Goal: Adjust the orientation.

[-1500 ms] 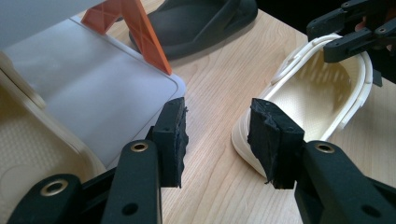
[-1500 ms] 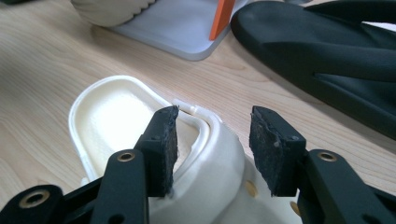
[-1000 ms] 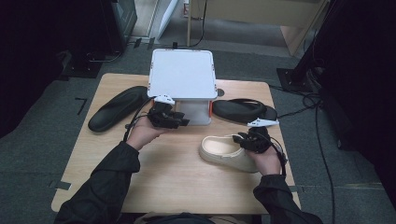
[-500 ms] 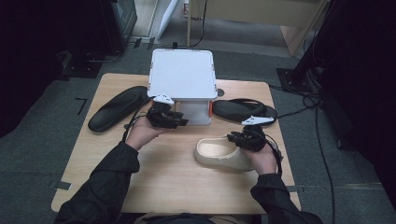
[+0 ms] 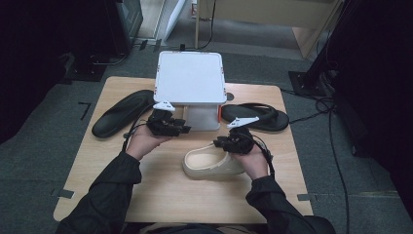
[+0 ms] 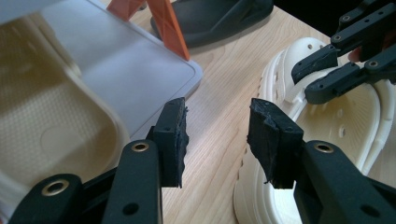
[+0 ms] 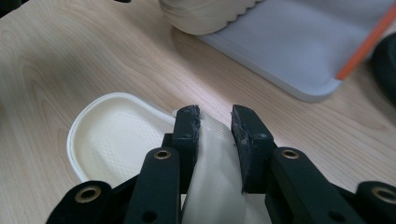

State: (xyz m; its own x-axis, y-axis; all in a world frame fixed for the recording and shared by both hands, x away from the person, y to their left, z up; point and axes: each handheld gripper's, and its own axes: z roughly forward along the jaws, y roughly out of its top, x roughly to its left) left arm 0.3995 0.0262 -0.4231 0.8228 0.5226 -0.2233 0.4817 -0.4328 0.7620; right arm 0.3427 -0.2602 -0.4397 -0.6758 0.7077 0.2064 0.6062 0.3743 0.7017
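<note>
A cream clog [image 5: 209, 163] lies on the wooden table [image 5: 160, 195] in front of a white two-tier rack [image 5: 190, 78]. My right gripper [image 5: 221, 145] is shut on the clog's upper. In the right gripper view the cream band [image 7: 210, 163] sits pinched between the jaws, which have just been closing on it. My left gripper [image 5: 184, 129] hovers open by the rack's lower shelf [image 6: 126, 70], with nothing between its fingers [image 6: 173, 135]. A second cream clog [image 6: 51, 126] sits on that shelf. The left gripper view also shows the right gripper [image 6: 313, 77] on the held clog [image 6: 336, 121].
A black sandal [image 5: 122, 114] lies left of the rack and a black flip-flop [image 5: 258, 117] right of it. Orange legs [image 6: 168, 23] carry the rack's top tier. Bare table lies along the near edge. Cables run over the floor at the right.
My right gripper has carried the cream clog leftward, toward the middle of the table in front of the rack. The left hand has stayed where it was.
</note>
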